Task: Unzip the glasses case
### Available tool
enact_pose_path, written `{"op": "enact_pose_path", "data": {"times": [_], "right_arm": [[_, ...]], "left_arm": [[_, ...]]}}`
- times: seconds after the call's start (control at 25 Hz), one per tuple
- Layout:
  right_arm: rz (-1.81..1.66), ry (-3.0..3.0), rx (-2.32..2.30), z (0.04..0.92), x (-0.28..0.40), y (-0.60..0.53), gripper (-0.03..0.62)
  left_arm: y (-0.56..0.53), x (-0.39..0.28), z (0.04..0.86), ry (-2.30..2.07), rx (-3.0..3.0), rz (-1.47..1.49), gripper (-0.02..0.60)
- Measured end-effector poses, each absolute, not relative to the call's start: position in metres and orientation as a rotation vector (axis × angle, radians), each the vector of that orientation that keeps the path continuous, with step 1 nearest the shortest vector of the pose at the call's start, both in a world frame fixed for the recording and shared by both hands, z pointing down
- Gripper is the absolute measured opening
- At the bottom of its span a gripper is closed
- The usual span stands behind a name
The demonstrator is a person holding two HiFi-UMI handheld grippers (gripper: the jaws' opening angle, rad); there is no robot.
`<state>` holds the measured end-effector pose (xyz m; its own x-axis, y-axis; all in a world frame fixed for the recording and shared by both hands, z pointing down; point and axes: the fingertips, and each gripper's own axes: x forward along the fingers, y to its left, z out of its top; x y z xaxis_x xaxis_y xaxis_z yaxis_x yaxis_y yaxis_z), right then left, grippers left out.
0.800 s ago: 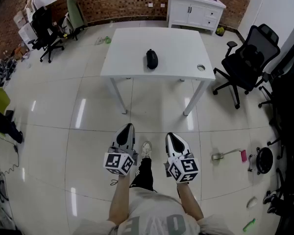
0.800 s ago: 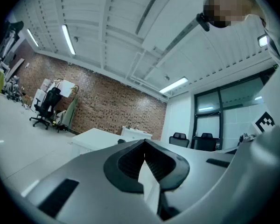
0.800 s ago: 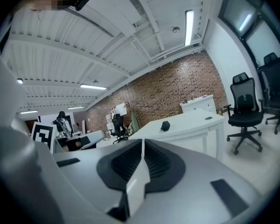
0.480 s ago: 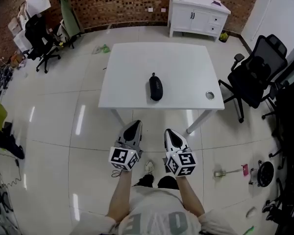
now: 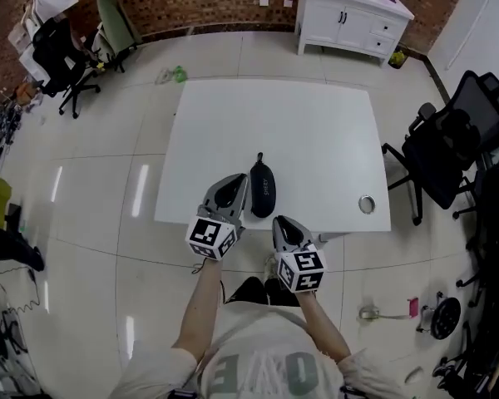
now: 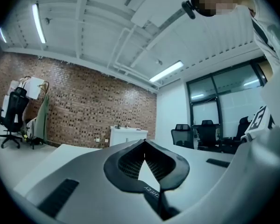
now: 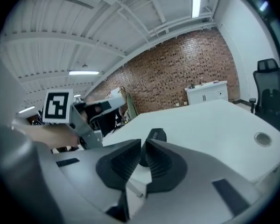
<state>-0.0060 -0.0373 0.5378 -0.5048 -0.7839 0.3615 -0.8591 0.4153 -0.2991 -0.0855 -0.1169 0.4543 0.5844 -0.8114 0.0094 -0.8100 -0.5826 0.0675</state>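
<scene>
Left tongs [image 5: 234,183], right tongs [image 5: 282,223]: both closed

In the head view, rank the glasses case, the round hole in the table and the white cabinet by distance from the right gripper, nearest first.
1. Glasses case, just ahead of the right gripper.
2. Round hole, off to its right.
3. White cabinet, far back on the right.
</scene>
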Motion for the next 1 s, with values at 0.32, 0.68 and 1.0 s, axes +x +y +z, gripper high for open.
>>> {"op": "enact_pose_path", "data": {"times": [0.32,0.68,1.0], "right_arm": [[0.701,-2.340,1.186,0.596,-0.048,-0.070,0.267],[0.680,-2.221,1.222,0.621,-0.037,-0.092,0.267],[0.632,-2.214,1.168,0.626,-0.050,-0.102,0.267]], "left_arm": [[-0.202,-0.060,0.480,-1.232,2.803,0.189,0.000],[-0.235,-0.022,0.529,-0.992,2.824,0.356,0.000],[-0.240,-0.028,0.551,-0.971,2.771,0.407,0.000]]}}
